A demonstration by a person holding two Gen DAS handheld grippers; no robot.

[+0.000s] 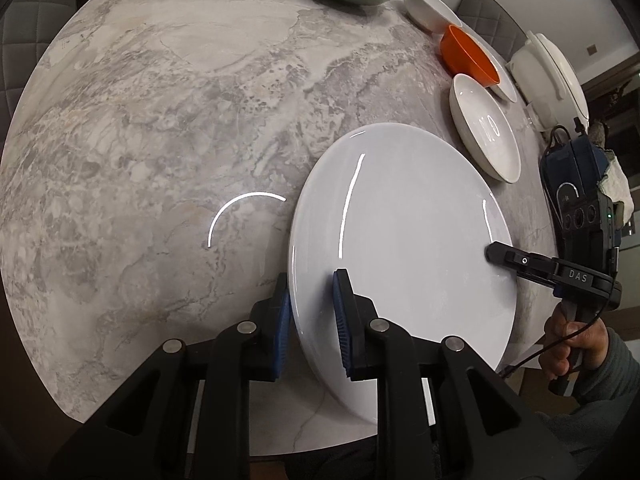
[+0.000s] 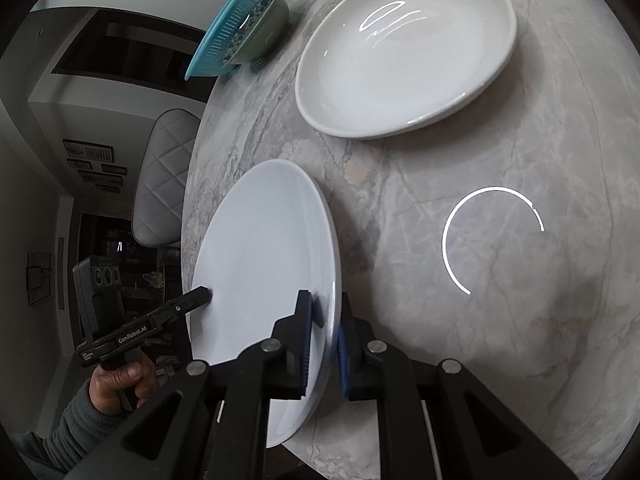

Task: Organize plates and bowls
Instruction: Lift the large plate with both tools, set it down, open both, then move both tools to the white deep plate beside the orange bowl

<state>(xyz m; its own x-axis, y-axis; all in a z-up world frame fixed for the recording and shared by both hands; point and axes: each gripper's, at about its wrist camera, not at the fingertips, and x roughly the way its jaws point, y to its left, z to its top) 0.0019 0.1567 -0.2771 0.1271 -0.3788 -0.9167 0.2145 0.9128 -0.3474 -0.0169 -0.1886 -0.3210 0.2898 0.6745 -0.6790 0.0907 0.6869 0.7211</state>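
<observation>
At the near edge of the marble table: the task's things and both grippers, listed from the held plate outward.

Large plate: a pale, glossy large plate is pinched on two opposite sides of its rim, tilted, its near part reaching out past the table edge.

Left gripper: the left gripper has its blue pads clamped on the plate's near rim, one pad above the plate and one beneath, jaws nearly closed on the thin edge; in the right wrist view it reaches in from the left, a hand on its handle.

Right gripper: the right gripper likewise pinches the rim between its blue pads, almost fully closed; in the left wrist view its finger lies on the plate's far right side, with a hand in a grey sleeve gripping the handle.

Deep white plate: a deep white plate lies flat on the table beyond the held plate, apart from it.

Orange bowl: an orange bowl stands behind the deep white plate, on another white plate.

White bowl: a white bowl stands just past the orange one.

Green patterned bowl: a green patterned bowl leans in a teal basket at the far edge.

Table: the marble table is grey-veined, with a ring light reflected on it.

Chair: a quilted grey chair stands beside the table.
</observation>
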